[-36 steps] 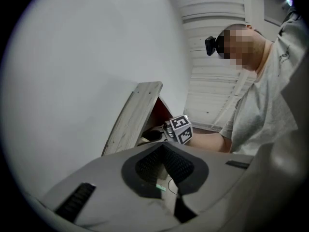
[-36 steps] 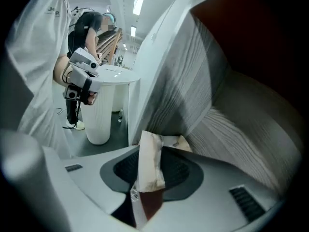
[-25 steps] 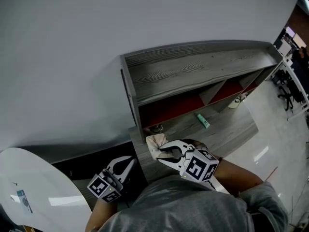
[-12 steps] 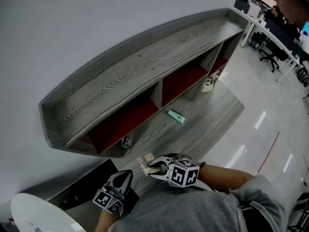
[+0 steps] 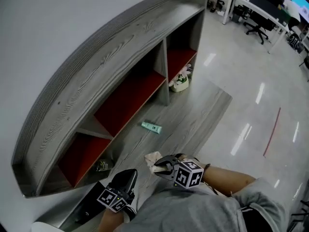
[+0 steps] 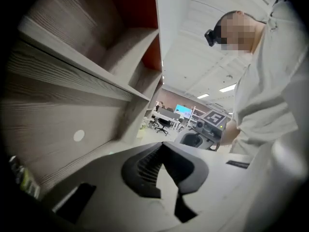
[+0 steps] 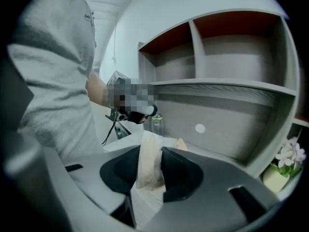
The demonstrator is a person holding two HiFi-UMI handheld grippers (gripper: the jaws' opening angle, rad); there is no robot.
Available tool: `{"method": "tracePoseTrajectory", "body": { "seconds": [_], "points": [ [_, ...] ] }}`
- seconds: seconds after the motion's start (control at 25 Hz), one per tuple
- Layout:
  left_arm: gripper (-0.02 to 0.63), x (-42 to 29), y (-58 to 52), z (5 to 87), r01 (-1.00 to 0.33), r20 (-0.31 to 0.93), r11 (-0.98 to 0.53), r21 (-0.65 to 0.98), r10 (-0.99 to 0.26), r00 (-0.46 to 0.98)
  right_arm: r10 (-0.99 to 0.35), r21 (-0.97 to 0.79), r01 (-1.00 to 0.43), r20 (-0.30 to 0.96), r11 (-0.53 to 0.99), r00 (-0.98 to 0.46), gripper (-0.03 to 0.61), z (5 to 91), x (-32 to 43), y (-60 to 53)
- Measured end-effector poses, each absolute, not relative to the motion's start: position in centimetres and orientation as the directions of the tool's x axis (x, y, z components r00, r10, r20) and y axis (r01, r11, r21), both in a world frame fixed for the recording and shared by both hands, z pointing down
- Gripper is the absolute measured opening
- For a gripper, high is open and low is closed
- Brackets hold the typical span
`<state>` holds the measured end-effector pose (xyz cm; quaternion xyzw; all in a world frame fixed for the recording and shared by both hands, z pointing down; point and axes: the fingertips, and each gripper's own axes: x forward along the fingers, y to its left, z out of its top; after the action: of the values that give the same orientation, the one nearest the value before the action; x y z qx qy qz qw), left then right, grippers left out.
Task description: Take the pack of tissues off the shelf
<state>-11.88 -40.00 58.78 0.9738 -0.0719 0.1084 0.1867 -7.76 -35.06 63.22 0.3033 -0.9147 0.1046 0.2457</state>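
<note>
Grey wood-grain shelf unit against white wall; glossy pale floor to the side, office desks and chairs far back.

1. Pack of tissues: beige, soft wrapper. Sits between the pads of the R gripper, squeezed from both sides and gripped firmly. Top end sticks out past the fingertips twd the shelf. In head view the pack is outside every compartment, over the front part of the wide lower ledge, near the person's body.
2. L gripper: jaws brought together at the tips, nothing between them; held low beside the unit's near end.
3. Compartments: red back panels, grey dividers.
 - Near compartment: clear glass jar standing at its mouth.
 - Mid compartment: green tube lying flat on the ledge in front of it, well apart from the pack.
 - Far compartment: small white pot w/ pale flowers upright at its front, just beside the divider.
</note>
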Motion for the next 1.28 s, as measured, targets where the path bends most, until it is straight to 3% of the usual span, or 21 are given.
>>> {"method": "tracePoseTrajectory", "body": {
  "seconds": [0.16, 0.4, 0.76, 1.04, 1.28],
  "points": [
    [0.012, -3.6, -39.2, 60.2, -0.084, 0.29, -0.934, 0.349, 0.022, 0.957, -0.587, -0.039, -0.698, 0.51, 0.715, -0.629, 0.135, 64.8, 0.6, -34.9],
    [0.012, 10.9, -39.6, 63.6, 0.019, 0.249, -0.938, 0.345, 0.112, 0.962, -0.678, 0.009, -0.802, 0.541, 0.597, -0.498, 0.135, 69.3, 16.2, -34.4],
    [0.012, 28.4, -38.9, 68.1, 0.121, 0.293, -0.915, 0.385, 0.245, 0.924, -0.795, 0.096, -0.933, 0.559, 0.346, -0.238, 0.135, 71.7, 36.7, -33.2],
    [0.012, 35.4, -40.0, 68.1, 0.15, 0.301, -0.917, 0.37, 0.271, 0.914, -0.831, 0.168, -0.956, 0.544, 0.24, -0.113, 0.135, 70.7, 44.2, -33.1],
    [0.012, 38.7, -40.5, 65.3, 0.181, 0.244, -0.913, 0.366, 0.282, 0.928, -0.879, 0.282, -0.936, 0.474, 0.211, -0.055, 0.135, 64.8, 47.0, -34.6]
  ]
}}
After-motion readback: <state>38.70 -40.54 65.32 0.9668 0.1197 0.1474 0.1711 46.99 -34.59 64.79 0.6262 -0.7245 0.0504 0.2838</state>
